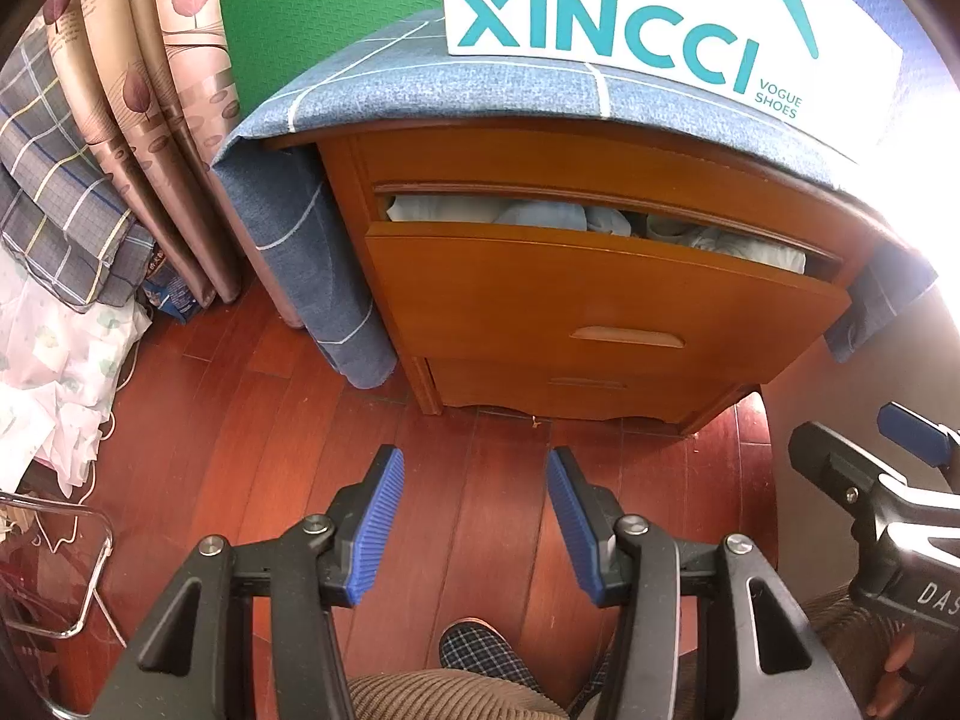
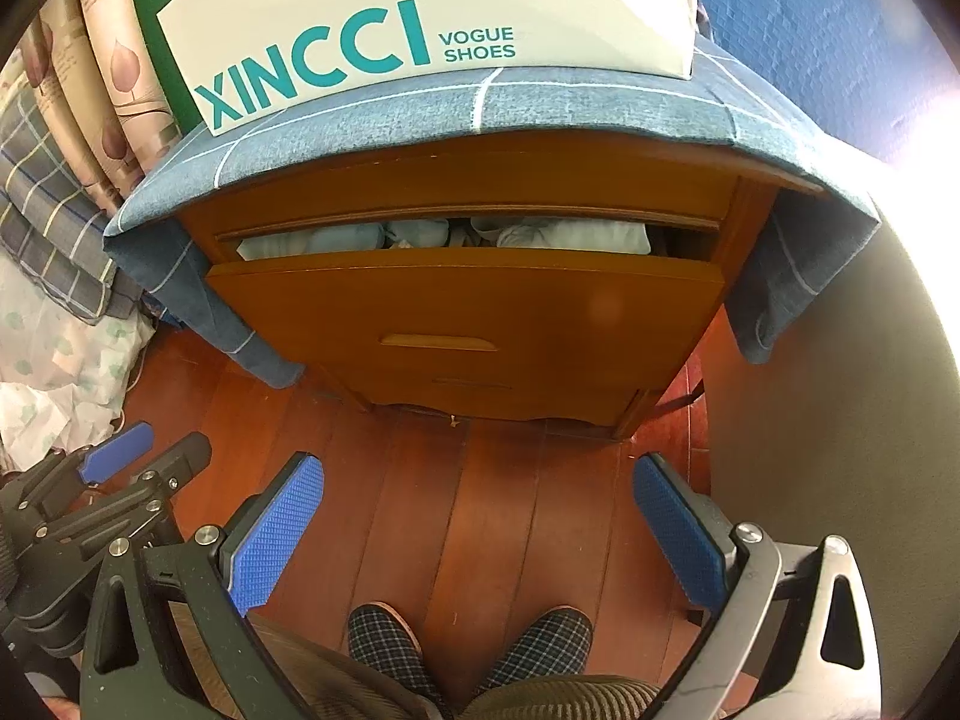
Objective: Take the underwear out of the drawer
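both claws point(image 1: 474, 462) point(image 2: 480, 474) gape empty above floorboards; pale blue underwear point(image 1: 540, 217) lies bunched in the part-open drawer point(image 1: 600, 288).

"XINCCI VOGUE SHOES" on white shoebox point(image 2: 420, 6)

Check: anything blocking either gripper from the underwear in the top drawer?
Partly. The top drawer is only slightly open, so the underwear shows through a narrow gap. Left gripper and right gripper are open, over bare floor, with nothing between them and the drawer.
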The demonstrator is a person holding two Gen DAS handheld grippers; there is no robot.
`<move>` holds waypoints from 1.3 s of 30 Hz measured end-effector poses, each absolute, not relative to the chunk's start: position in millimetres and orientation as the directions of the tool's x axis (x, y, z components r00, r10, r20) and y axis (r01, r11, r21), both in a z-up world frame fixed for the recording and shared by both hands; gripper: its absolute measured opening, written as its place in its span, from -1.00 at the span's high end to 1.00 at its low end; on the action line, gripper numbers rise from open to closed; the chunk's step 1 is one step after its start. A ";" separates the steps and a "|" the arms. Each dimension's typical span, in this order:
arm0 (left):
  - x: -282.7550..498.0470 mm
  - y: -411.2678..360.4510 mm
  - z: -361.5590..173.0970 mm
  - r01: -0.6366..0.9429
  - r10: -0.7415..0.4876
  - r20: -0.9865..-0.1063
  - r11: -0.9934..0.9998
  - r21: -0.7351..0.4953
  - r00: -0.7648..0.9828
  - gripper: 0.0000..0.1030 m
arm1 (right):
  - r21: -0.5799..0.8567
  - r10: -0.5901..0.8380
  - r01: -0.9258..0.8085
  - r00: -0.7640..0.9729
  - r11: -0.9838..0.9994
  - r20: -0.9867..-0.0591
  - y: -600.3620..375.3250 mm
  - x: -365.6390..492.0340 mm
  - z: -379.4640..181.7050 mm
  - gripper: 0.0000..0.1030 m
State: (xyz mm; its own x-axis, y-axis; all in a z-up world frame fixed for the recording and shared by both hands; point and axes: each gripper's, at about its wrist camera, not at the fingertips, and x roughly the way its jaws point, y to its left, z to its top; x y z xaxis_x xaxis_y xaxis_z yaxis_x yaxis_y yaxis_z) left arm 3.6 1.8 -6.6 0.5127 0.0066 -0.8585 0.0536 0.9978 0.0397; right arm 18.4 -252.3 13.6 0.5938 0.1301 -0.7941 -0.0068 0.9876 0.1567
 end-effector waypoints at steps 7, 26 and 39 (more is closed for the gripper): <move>4.5 2.1 -6.3 0.055 0.006 -0.860 0.998 0.040 0.510 0.01 | 0.160 0.133 -0.007 0.595 0.987 -0.793 -252.9 18.0 13.0 -0.98; 5.9 3.2 -7.4 0.056 0.004 -0.861 0.998 0.038 0.509 0.01 | 0.169 0.139 -0.006 0.594 0.986 -0.792 -254.6 17.8 12.2 -0.98; 5.4 4.2 -7.9 0.058 -0.003 -0.862 0.998 0.030 0.508 0.01 | 0.170 0.140 -0.005 0.593 0.985 -0.793 -255.1 18.4 11.4 -0.98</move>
